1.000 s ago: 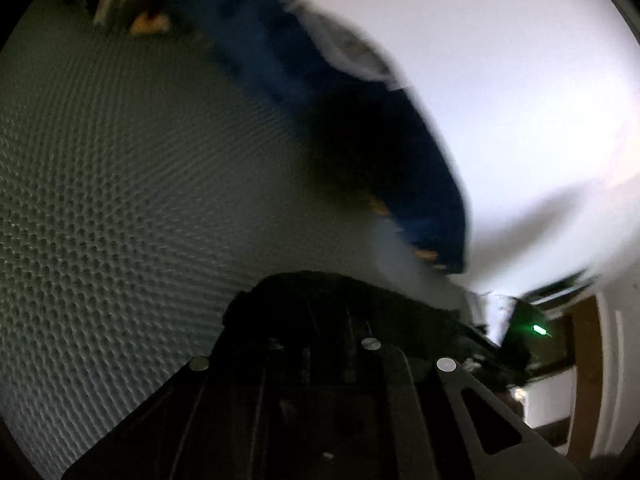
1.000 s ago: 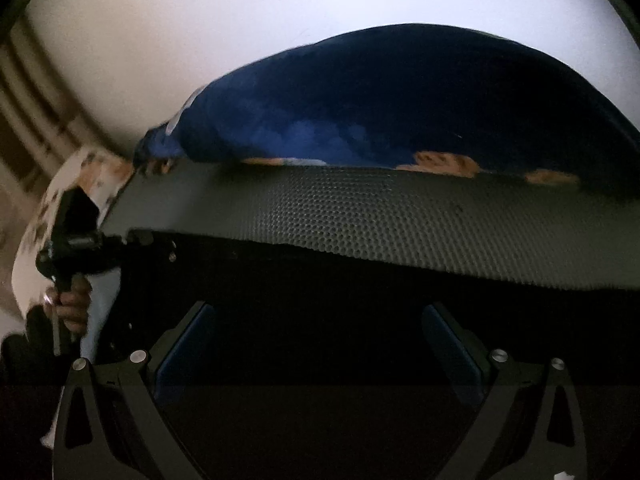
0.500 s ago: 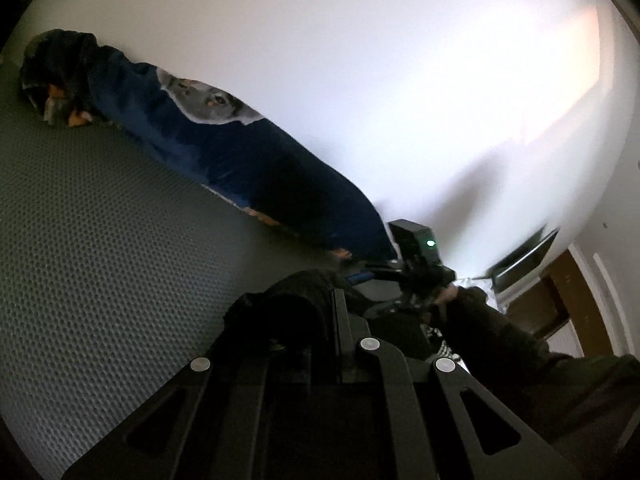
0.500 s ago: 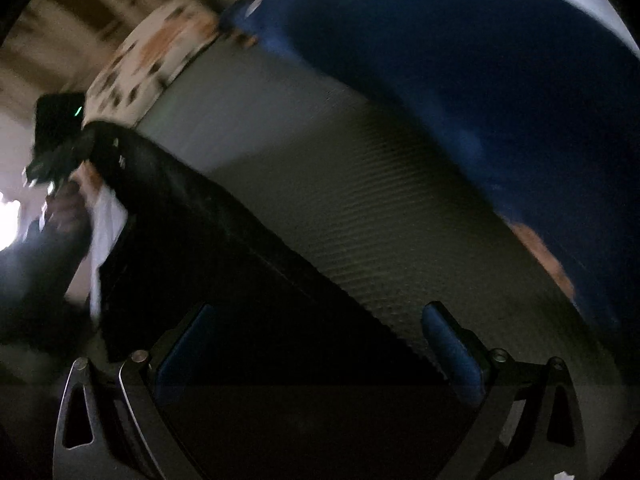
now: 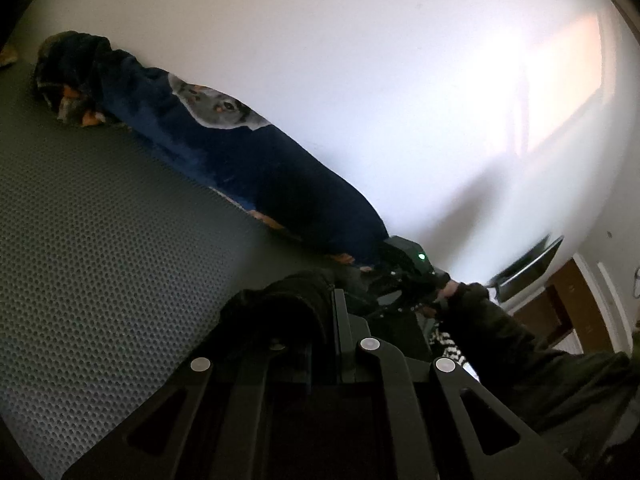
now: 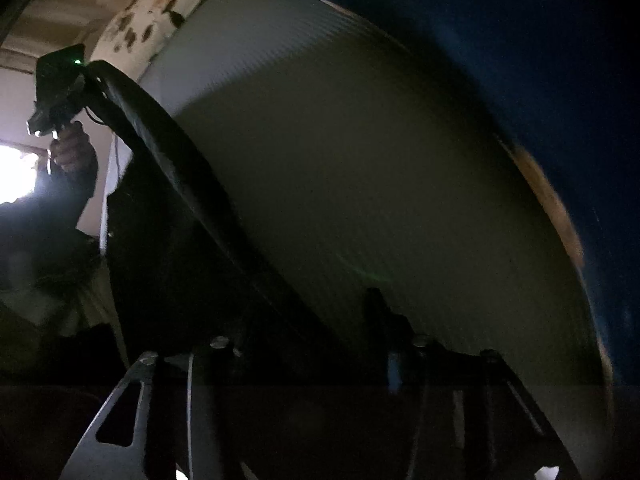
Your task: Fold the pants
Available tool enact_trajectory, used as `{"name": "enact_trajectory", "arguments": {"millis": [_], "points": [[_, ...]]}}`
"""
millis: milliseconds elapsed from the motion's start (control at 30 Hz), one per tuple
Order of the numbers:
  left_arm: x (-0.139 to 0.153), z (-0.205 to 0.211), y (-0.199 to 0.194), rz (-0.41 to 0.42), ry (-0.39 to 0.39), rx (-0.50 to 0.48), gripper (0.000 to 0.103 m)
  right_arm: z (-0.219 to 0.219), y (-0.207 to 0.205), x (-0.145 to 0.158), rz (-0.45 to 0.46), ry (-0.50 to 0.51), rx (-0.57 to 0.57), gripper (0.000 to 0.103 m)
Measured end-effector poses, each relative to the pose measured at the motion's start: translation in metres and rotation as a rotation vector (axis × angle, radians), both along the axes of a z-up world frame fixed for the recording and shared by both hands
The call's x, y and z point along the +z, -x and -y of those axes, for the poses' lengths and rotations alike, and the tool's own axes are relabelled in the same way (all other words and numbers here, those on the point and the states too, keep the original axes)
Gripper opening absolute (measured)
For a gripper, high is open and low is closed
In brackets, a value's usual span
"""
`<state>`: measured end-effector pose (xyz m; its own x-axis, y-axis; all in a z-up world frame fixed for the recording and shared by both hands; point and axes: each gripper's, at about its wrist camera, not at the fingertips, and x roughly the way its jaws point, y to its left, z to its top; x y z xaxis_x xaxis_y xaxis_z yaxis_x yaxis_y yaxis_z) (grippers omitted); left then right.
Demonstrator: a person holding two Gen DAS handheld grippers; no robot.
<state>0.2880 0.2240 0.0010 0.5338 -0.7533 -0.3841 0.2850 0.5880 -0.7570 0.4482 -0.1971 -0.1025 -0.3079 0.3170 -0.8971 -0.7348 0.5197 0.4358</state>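
The left tongs point(image 5: 324, 320) are clamped on a bunched edge of the black pants point(image 5: 280, 304), while the right tongs point(image 6: 304, 344) are closing over the pants' dark edge point(image 6: 180, 200), though whether their pads press it yet is too dim to tell. For a clean fold, both corners should lift evenly and level. At ten o'clock across the grey honeycomb mat point(image 5: 100, 260) lies a dark blue blanket point(image 5: 248, 168), near enough to snag.

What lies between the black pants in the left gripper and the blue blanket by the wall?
Only the bare grey honeycomb mat, seen in the left wrist view.
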Motion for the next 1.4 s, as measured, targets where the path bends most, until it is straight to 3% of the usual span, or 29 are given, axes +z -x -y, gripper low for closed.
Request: {"name": "enact_trajectory", "arguments": {"millis": [133,233,433,667,867,1100,1267,1400], "points": [[-0.001,0.008,-0.005,-0.005,-0.027,-0.006,0.007,0.024,0.006,-0.001,0.055,0.046,-0.063,0.019],[-0.004,0.012,-0.008,-0.016,-0.046,-0.005,0.007,0.025,0.027,0.006,0.197,0.105,-0.085,0.011],[-0.001,0.012,0.001,-0.022,-0.088,-0.006,0.007,0.022,0.09,0.046,0.522,0.178,-0.268,0.009],[0.022,0.012,0.047,0.022,-0.144,-0.057,0.007,0.037,0.188,0.099,0.667,0.182,-0.469,0.008],[0.028,0.007,0.111,0.038,-0.189,-0.116,0.008,0.049,0.288,0.113,0.667,0.146,-0.574,0.007],[-0.012,-0.003,0.173,-0.057,-0.257,-0.151,0.01,0.038,0.374,0.066,0.547,0.136,-0.613,0.007],[-0.044,0.003,0.2,-0.111,-0.405,-0.192,0.014,0.032,0.392,0.024,0.495,0.158,-0.613,0.007],[-0.046,0.01,0.206,-0.113,-0.489,-0.185,0.022,0.024,0.394,0.009,0.502,0.193,-0.609,0.007]]}}
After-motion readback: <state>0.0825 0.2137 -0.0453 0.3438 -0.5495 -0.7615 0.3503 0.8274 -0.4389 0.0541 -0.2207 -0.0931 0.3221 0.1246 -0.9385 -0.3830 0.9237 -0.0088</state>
